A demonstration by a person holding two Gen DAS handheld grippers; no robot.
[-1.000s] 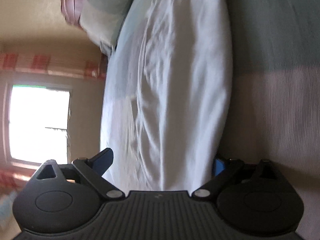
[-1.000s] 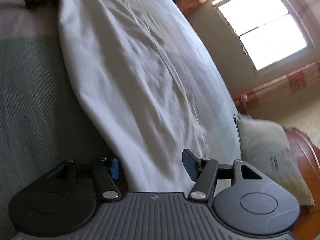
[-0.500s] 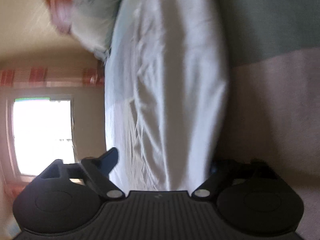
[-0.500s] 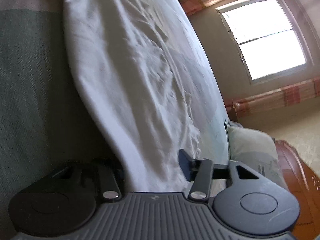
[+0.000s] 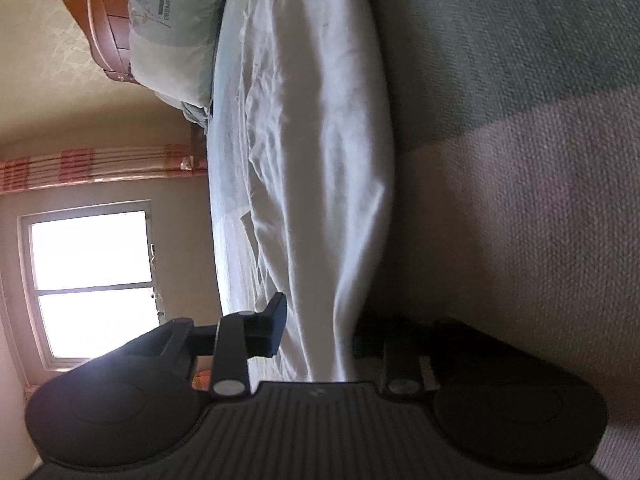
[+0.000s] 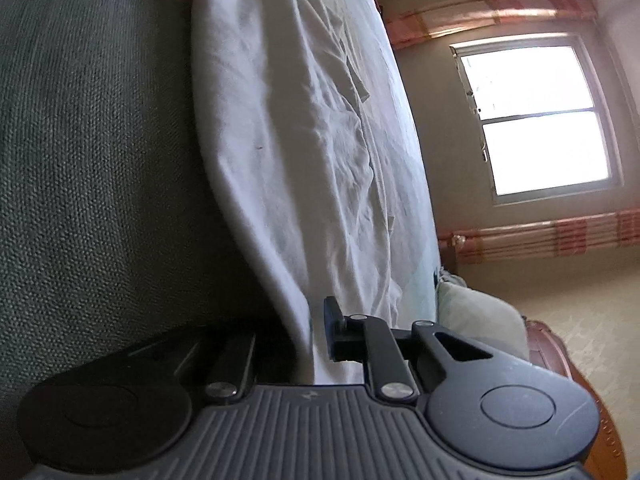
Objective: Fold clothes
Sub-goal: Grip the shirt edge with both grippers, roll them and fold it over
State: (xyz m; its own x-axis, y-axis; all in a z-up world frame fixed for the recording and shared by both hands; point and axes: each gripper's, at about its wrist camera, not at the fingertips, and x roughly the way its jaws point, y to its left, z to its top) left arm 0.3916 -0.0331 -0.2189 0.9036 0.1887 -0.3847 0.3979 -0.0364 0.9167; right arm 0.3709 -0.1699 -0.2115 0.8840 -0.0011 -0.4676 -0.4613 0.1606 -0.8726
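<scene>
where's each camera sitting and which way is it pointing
Left wrist: on the left tool, rolled sideways, looking along the white cloth garment toward the pale printed pillow; only its own black fingers show.
Right wrist: on the right tool, rolled the other way, looking along the same garment, pillow beside it; only its fingers show.
Shared: garment, green and mauve woven bedspread, bright window.
</scene>
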